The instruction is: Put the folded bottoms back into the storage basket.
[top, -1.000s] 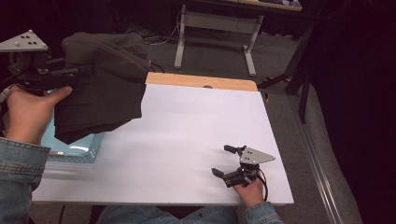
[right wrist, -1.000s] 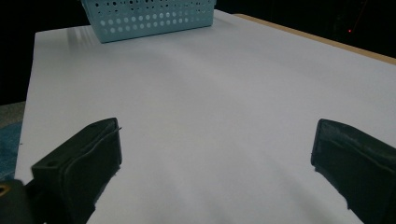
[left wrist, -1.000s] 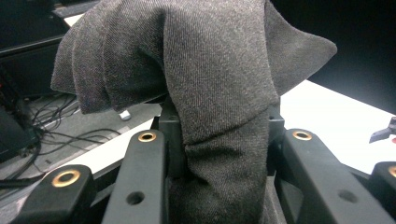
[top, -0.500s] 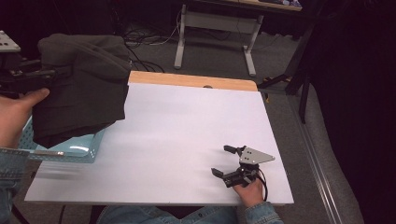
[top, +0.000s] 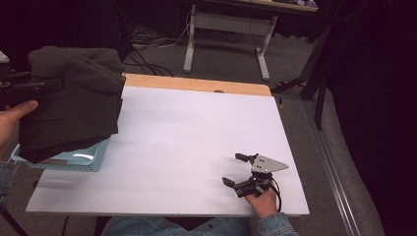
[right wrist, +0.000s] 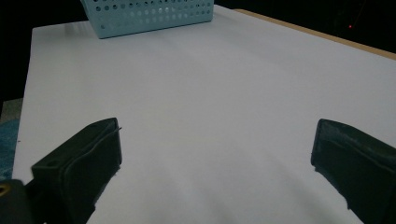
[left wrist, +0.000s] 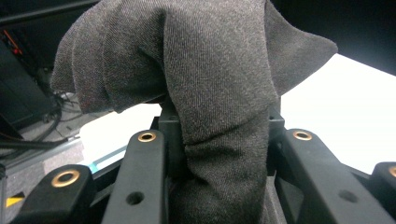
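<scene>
My left gripper (top: 29,88) fingers clamp thick fold of dark grey garment (left wrist: 210,93); soft, limp, light cloth drapes beyond fingertips over blue basket (top: 74,160). Bunched fold best hold. Right gripper (top: 240,169) fingers wide, empty on worktop (top: 187,132).

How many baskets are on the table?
1. The blue basket sits at the table's left edge, partly under the dark cloth held by the left gripper. More could be hidden behind that cloth.

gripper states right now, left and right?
Left gripper: closed on the folded dark grey cloth, held above the light blue basket.
Right gripper: open, nothing between its jaws, low over the white table.
</scene>
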A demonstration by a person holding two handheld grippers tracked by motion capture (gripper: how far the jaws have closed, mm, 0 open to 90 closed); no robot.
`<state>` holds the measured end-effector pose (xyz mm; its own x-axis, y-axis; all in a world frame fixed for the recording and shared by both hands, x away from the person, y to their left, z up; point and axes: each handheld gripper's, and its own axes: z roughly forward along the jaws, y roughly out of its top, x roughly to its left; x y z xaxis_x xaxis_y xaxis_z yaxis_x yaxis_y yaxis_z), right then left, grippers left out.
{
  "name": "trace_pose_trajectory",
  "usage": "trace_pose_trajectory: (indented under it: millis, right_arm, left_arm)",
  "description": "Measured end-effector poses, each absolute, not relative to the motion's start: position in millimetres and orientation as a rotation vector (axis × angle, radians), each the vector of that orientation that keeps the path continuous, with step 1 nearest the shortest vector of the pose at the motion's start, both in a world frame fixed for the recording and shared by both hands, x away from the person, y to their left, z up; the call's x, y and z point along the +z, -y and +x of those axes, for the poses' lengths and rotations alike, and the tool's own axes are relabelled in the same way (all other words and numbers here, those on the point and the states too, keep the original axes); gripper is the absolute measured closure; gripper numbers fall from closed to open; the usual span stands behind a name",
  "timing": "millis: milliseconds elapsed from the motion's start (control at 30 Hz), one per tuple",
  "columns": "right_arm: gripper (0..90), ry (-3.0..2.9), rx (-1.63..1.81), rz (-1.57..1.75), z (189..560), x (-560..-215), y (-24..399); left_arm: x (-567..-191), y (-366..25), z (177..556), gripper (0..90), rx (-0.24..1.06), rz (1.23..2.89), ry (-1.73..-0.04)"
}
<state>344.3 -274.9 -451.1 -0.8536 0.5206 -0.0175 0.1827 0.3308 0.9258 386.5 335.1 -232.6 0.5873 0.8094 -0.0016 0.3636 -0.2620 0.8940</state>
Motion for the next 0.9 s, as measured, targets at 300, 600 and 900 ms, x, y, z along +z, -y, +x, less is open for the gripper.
trace_pose_trajectory:
  millis: [300, 600, 900]
  right_arm:
    - [2.1, -2.293, 1.531, 0.630, 344.6, -451.5, 274.3]
    - [2.1, -2.296, 1.528, 0.632, 344.8, -451.7, 273.9]
    - [2.1, -2.297, 1.531, 0.630, 344.9, -451.8, 273.8]
  left_arm:
    - [-246.0, -350.7, 390.9, 65.4, 0.545, 1.877, -0.995]
    - [-255.4, -358.3, 393.6, 65.2, 0.515, 1.915, -1.016]
    - [-261.5, -360.4, 399.7, 65.1, 0.479, 1.939, -1.029]
